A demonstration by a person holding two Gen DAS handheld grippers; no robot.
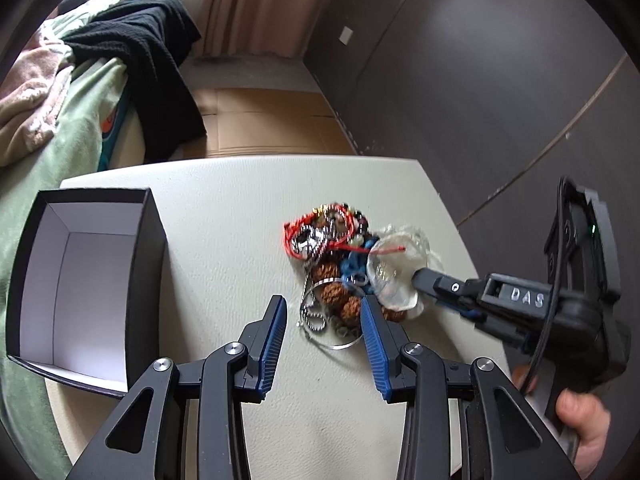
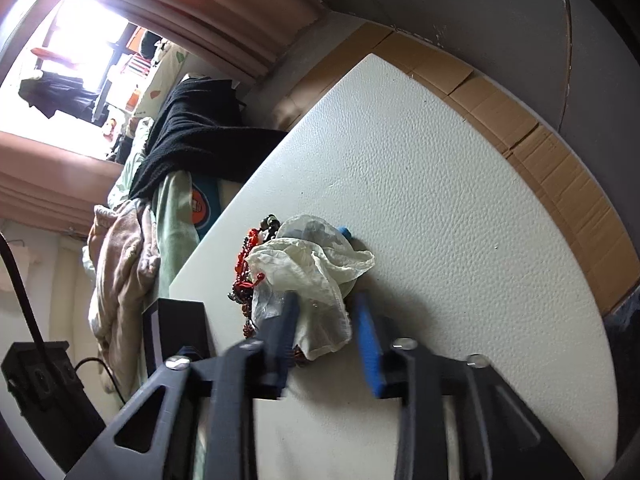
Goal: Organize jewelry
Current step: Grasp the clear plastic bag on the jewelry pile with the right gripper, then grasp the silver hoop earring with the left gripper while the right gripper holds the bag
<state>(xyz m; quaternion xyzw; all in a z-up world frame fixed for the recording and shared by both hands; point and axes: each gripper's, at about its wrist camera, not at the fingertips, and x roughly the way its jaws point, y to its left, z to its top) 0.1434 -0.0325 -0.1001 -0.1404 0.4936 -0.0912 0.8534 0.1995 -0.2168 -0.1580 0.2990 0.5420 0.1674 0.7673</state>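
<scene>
Jewelry [image 1: 336,264] lay in one tangled heap on the white tabletop [image 1: 224,240], well to the right of the open black box [image 1: 86,284], which stood empty at the tabletop's left edge. The left gripper [image 1: 324,312] hung over the near edge of the heap with its jaws partly apart and nothing pressed between them, its right finger tip against the brown beads [image 1: 334,292]. The right gripper [image 1: 418,278] came in from the heap's far right side, its jaws drawn nearly together on the sheer pouch [image 1: 394,276] that lay against the heap. Trouble, by this reading, lay in the tangle: a red cord [image 1: 304,236] ran into the pouch, and a ball chain [image 1: 314,318] and a thin silver hoop [image 1: 340,344] looped through the beads, so lifting the pouch could drag the whole heap along or scatter pieces off the tabletop. The left wrist view alone showed the box interior, the beads and chain, and the person's hand [image 1: 584,424] on the right gripper's handle. The right wrist view alone showed the pouch's crumpled folds between that gripper's fingers, motion blur leaving their hold unclear, and the heap sitting close to the tabletop's edge beside the bed [image 2: 168,216].
</scene>
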